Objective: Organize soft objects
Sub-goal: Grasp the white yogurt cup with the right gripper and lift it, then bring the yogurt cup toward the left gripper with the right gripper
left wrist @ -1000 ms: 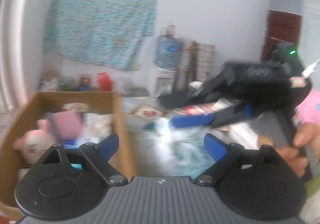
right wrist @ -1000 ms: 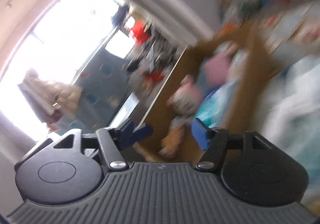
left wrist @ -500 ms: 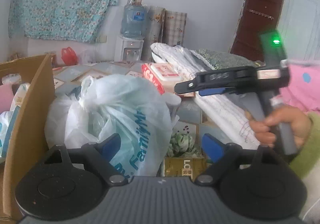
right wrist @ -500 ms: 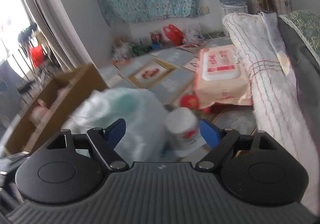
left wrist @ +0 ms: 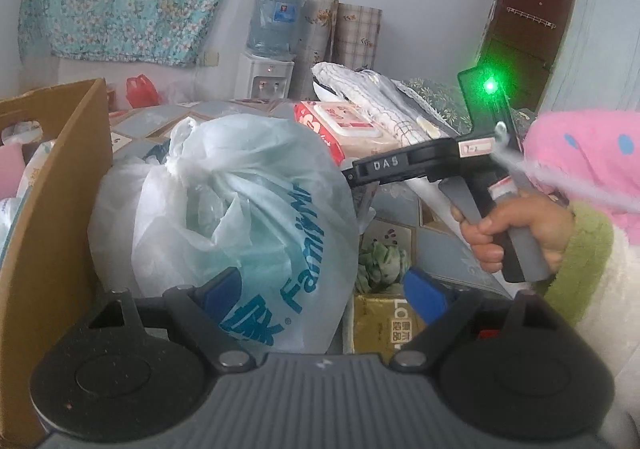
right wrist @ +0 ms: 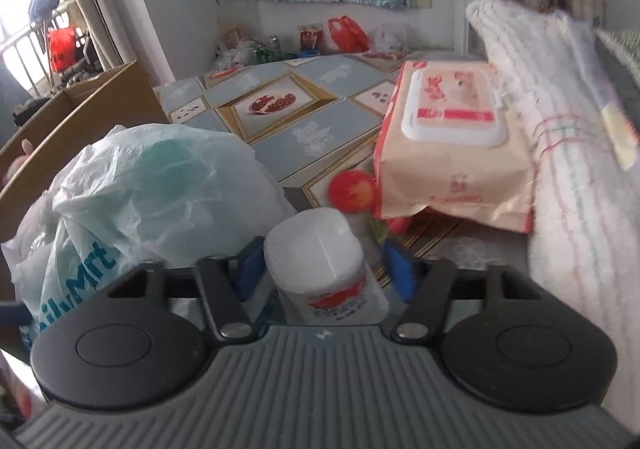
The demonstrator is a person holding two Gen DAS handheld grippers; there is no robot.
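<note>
A tied white-and-teal plastic bag (left wrist: 224, 209) sits on the patterned table beside a cardboard box (left wrist: 52, 209); it also shows in the right wrist view (right wrist: 136, 193). My left gripper (left wrist: 324, 291) is open, low in front of the bag. My right gripper (right wrist: 324, 267) is open, its fingers either side of a white wrapped tissue roll (right wrist: 320, 261), not clamped. The right gripper's body (left wrist: 440, 165) shows in the left wrist view, held by a hand. A pink wet-wipes pack (right wrist: 452, 141) lies beyond the roll.
Folded white towels (right wrist: 560, 137) lie along the right. A yellow carton (left wrist: 384, 325) sits beside the bag. The box holds soft toys and packets. A water dispenser (left wrist: 272, 49) and rolled mats stand at the back wall. A red ball (right wrist: 352, 191) lies by the wipes.
Both grippers swung away from the box to the bag and table. The right gripper then moved forward and down, so the tissue roll now lies between its open fingers.
</note>
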